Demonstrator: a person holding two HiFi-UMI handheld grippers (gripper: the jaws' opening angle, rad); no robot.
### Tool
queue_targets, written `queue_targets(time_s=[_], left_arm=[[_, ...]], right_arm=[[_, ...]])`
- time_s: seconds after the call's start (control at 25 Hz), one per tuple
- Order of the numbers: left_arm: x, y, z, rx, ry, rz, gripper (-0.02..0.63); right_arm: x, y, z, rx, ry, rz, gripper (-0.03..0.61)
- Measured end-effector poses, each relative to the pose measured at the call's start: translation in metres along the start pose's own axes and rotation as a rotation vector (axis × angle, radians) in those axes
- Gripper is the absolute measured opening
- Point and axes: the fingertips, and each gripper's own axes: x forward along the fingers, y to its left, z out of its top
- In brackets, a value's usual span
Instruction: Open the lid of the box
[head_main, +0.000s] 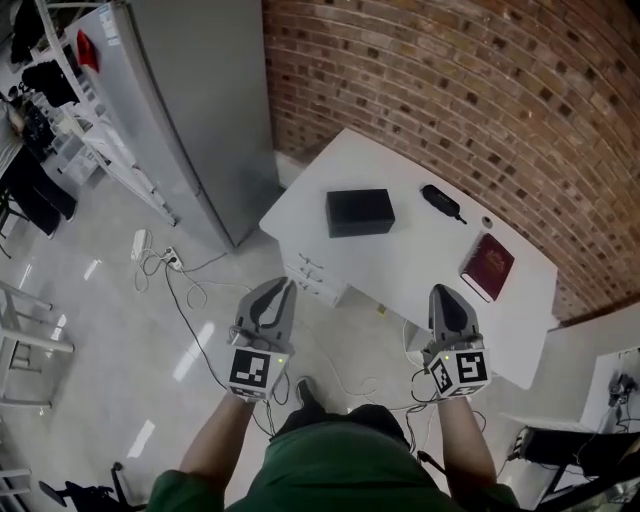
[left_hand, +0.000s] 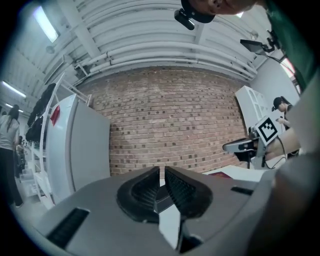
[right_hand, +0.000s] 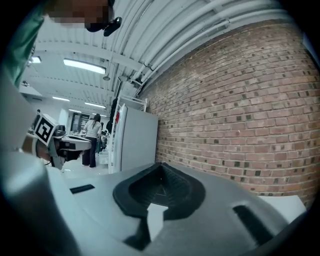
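Head view showed the grey left gripper (head_main: 272, 298) with jaws nearly together and the grey right gripper (head_main: 449, 300) fully closed, both empty and held short of the white rectangular table (head_main: 410, 262), where the flat black rectangular box (head_main: 360, 212) sat lid closed, well apart from a maroon book (head_main: 487, 267).

Person seen from above, wearing a green top (head_main: 340, 475) that is leaving the forearms uncovered, and a dark shoe (head_main: 305, 393). The left gripper (head_main: 283, 286) and the right gripper (head_main: 446, 291) are each presenting a smooth grey shell that is tapering to a rounded point at the far end. Black ribbed pads (left_hand: 145, 190) are lining the jaws inside a black teardrop-shaped recess. A cube (head_main: 254, 371) bearing black-and-white square markers is capping the near end of each gripper. Dark rectangular slots (right_hand: 250, 217) are interrupting the grey shell on either side.
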Motion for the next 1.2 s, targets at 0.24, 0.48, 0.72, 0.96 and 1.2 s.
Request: queue_targets(time_s=[0.24,0.48,0.72,0.96,1.2], left_arm=[[0.029,0.018,-0.016,-0.025,0.004,-0.039,0.026],[0.052,0.026,-0.029,-0.03,0.037,-0.049,0.026],[0.091,0.033,-0.051,-0.013,0.047,-0.02,0.026],[0.155,0.032,-0.079,-0.005,0.11,0.004,0.028],[0.205,0.028,-0.116,-0.029,0.186,0.036,0.035]], right_arm=[[0.028,-0.007,-0.012,-0.015,0.048,-0.029,0.003],[0.067,-0.024,-0.025,-0.015,0.062,-0.027,0.002],[0.125,-0.034,-0.046,0.0,0.074,0.048,0.003],[0.184,-0.06,-0.085,0.019,0.14,0.133,0.003],[0.225,-0.095,-0.124,0.051,0.2,0.195,0.003]])
